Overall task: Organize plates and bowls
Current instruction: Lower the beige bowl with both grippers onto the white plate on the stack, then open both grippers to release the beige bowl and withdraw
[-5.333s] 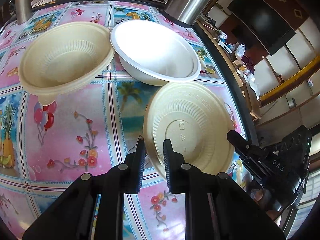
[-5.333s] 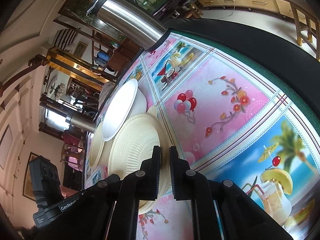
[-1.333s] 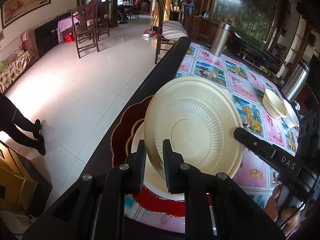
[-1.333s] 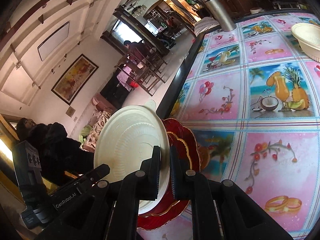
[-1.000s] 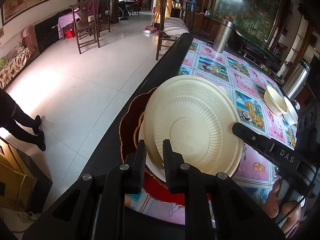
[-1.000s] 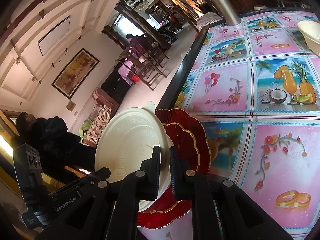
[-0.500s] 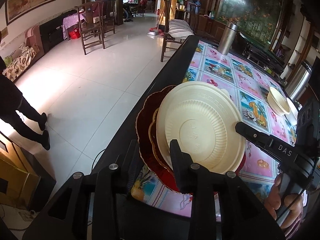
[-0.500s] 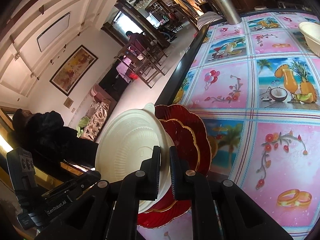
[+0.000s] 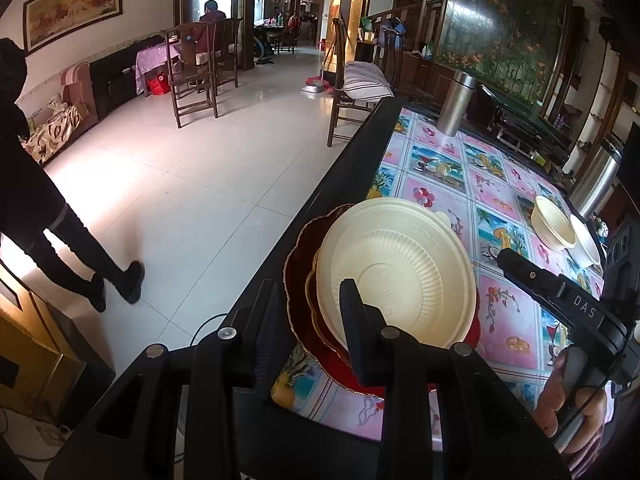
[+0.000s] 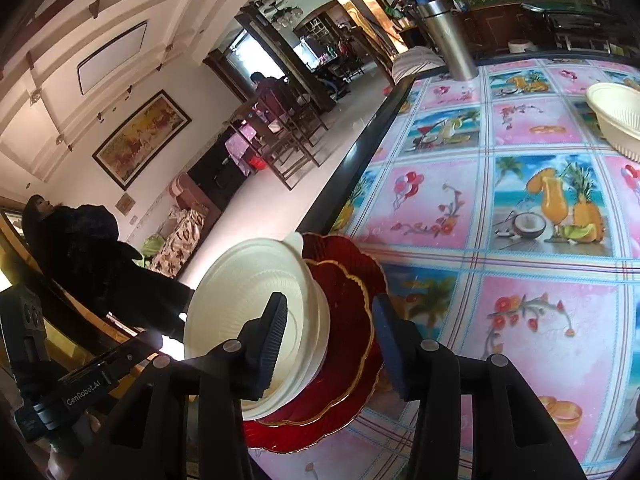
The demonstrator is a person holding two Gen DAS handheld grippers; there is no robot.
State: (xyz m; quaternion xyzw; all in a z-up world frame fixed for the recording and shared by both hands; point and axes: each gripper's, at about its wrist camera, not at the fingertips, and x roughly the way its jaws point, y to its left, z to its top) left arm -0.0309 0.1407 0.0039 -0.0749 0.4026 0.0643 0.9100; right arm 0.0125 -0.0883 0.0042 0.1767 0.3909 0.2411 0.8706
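Observation:
A cream plastic plate (image 9: 396, 272) lies upside down on a stack of red gold-rimmed plates (image 9: 298, 280) at the table's near corner. It also shows in the right wrist view (image 10: 248, 304), on the red plates (image 10: 352, 316). My left gripper (image 9: 310, 312) is open, its fingers on either side of the stack's near edge. My right gripper (image 10: 330, 334) is open around the stack's edge. Neither grips the cream plate.
A cream bowl (image 9: 554, 224) and a white bowl (image 9: 586, 240) stand far along the patterned table (image 9: 504, 320). Two steel flasks (image 9: 456, 102) (image 9: 596, 176) stand at the back. The table's black edge (image 9: 348, 176) drops to the floor at left, where a person stands (image 9: 44, 216).
Both grippers carried the cream plate from near the bowls to the red plates, set it down and opened. The left opened first, the right just now.

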